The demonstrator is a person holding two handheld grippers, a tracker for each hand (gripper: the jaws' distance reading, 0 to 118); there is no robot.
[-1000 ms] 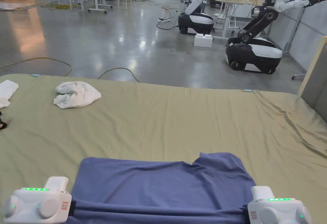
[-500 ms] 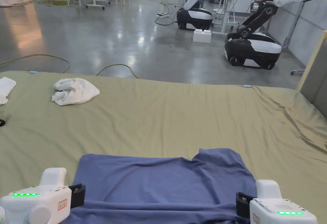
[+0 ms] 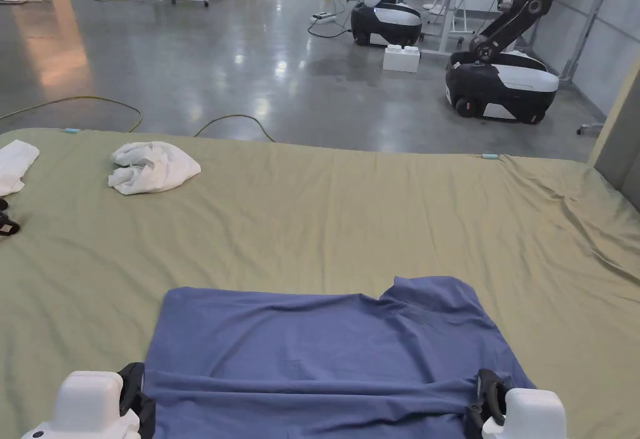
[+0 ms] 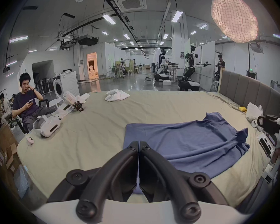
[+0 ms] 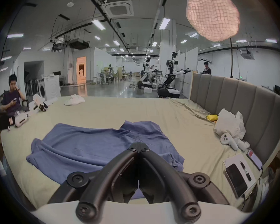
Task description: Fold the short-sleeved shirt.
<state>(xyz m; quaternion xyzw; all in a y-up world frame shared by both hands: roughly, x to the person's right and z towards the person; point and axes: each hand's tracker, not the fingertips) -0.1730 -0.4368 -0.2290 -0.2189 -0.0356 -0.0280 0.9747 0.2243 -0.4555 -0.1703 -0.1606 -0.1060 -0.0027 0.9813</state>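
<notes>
A blue short-sleeved shirt (image 3: 325, 346) lies spread on the olive bed sheet (image 3: 344, 221), near me, with one sleeve bunched at its far right corner. My left gripper (image 3: 134, 390) sits at the shirt's near left corner and my right gripper (image 3: 487, 396) at its near right corner. A raised fold of cloth runs between them. In the left gripper view the jaws of the left gripper (image 4: 138, 146) are pressed together with blue cloth (image 4: 184, 140) showing beneath them. The right gripper (image 5: 138, 145) looks the same over the shirt (image 5: 95, 143).
A crumpled white towel (image 3: 153, 168) and another white cloth (image 3: 15, 165) lie at the far left of the bed. A padded headboard (image 3: 619, 140) stands on the right, with a white bag (image 5: 228, 122) and phones (image 5: 238, 175) beside it. Wheeled robots (image 3: 500, 84) stand on the floor beyond.
Both grippers have sunk lower in the head view and turned to point forward. The shirt's near edge, stretched taut between them a second ago, now lies as a soft fold.
</notes>
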